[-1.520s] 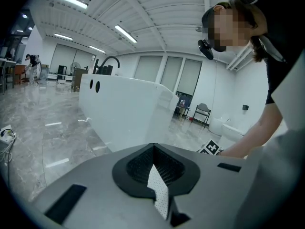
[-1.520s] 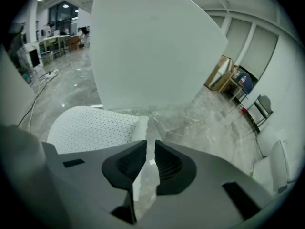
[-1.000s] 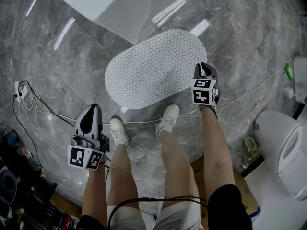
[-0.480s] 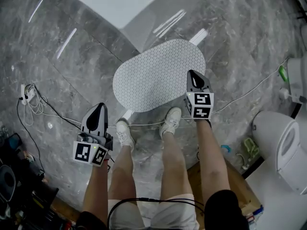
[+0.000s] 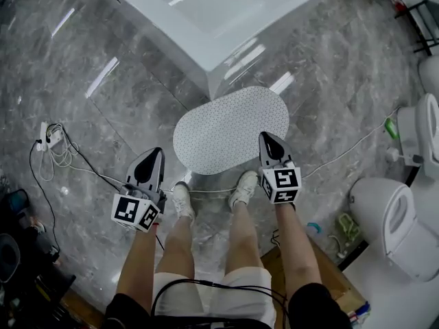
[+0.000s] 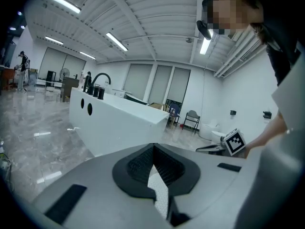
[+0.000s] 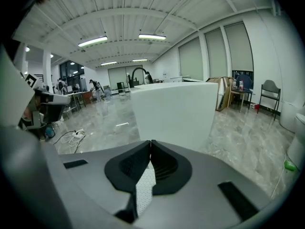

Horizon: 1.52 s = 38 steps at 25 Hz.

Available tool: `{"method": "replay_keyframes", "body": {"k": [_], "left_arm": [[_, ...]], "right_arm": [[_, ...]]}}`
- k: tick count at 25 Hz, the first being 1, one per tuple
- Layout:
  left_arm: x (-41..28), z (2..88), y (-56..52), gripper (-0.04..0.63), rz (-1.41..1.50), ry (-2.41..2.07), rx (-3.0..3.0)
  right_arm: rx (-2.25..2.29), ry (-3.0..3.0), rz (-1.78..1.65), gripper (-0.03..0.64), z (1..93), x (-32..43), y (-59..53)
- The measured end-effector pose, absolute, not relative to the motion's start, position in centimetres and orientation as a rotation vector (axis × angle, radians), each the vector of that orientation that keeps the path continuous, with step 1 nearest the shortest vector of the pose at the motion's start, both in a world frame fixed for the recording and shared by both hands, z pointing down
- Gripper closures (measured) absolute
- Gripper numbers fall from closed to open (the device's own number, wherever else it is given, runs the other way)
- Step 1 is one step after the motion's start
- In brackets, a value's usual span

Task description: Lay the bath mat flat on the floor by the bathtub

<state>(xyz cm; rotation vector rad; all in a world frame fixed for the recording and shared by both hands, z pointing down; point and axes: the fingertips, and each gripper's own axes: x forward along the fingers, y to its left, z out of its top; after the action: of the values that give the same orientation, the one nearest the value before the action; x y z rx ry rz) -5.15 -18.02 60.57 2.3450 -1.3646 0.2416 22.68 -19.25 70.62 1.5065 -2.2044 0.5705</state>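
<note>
The bath mat [image 5: 230,130] lies flat on the floor [image 5: 130,101] right beside the bathtub [image 5: 226,12], so wet feet land there. My left claw [image 5: 153,154] and right claw [image 5: 265,138] are closed tight, holding nothing.

We see the mat [image 5: 231,129] on the floor just before the bathtub [image 5: 219,12], with our shoes [image 5: 182,201] at its near edge. The toilet [image 5: 401,232] stands to the right and a power strip [image 5: 46,137] lies to the left.

No text (or numbers) can be read.
</note>
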Motion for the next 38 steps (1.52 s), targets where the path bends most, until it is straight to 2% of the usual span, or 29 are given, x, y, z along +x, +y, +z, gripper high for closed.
{"method": "replay_keyframes", "body": {"k": [11, 22, 38], "left_arm": [[-7.4, 51.4, -19.4, 0.581, 0.144, -1.406, 2.425], [-8.2, 40.9, -19.3, 0.581, 0.073, -1.412, 2.492], [-8.9, 30.0, -17.0, 0.581, 0.003, -1.441, 2.543]], "right_arm": [[1.465, -2.35, 0.507, 0.591, 58.2, 17.8, -19.3], [1.488, -2.42, 0.434, 0.591, 46.2, 16.3, -18.0], [1.422, -2.533, 0.29, 0.591, 33.4, 13.6, -16.2]]}}
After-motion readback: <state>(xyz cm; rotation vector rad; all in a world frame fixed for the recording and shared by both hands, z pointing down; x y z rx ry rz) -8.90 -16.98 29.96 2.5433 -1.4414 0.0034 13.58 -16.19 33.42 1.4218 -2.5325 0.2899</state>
